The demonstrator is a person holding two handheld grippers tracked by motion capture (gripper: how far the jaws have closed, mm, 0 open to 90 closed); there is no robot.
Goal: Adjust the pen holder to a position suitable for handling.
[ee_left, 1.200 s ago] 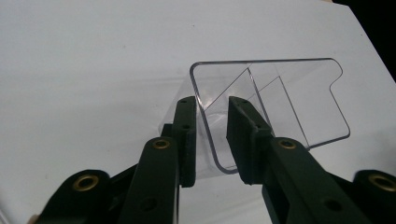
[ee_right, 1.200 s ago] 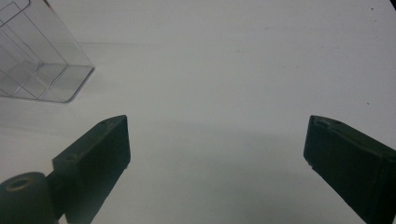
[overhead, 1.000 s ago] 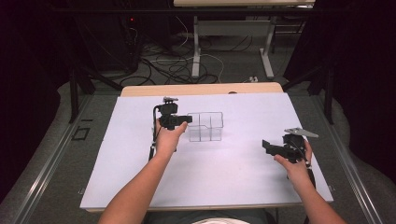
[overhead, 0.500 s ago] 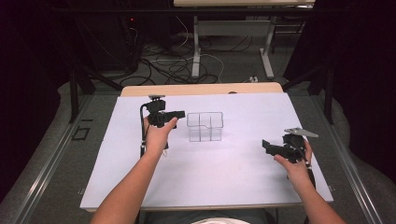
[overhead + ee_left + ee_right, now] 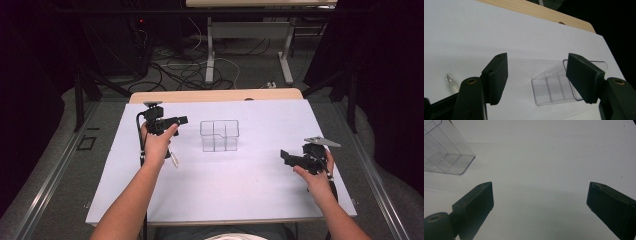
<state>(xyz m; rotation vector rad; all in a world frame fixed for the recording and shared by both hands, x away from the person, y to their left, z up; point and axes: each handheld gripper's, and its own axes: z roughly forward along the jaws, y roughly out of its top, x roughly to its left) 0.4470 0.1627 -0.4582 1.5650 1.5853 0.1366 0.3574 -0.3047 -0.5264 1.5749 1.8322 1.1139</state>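
Organizer (image 5: 219, 135) of clear plastic, split by thin walls into several compartments, stands upright near the middle of the white surface (image 5: 235, 185), a little toward the far edge. In the left gripper view the same organizer (image 5: 554, 87) lies ahead of the jaws, partly behind the right-hand one, with bare white surface between the two pads; nothing is gripped there.

The left tongs (image 5: 176, 120) hover just to the left of the organizer, apart from it, pointing toward it. Their jaws stand open and have just been opening, with nothing between them. The left hand (image 5: 157, 142) wraps the tongs' body from below, and a cable loops down beside the wrist. A small pale, clear-tipped object (image 5: 451, 81) lies on the surface near the left jaw; what it is cannot be told.

The right tongs (image 5: 290, 158) sit well apart from the organizer, toward the right edge of the surface, held low by the right hand (image 5: 316, 172). In the right gripper view their jaws are spread wide over bare surface, holding nothing, and the organizer (image 5: 445, 152) shows in the upper left corner.
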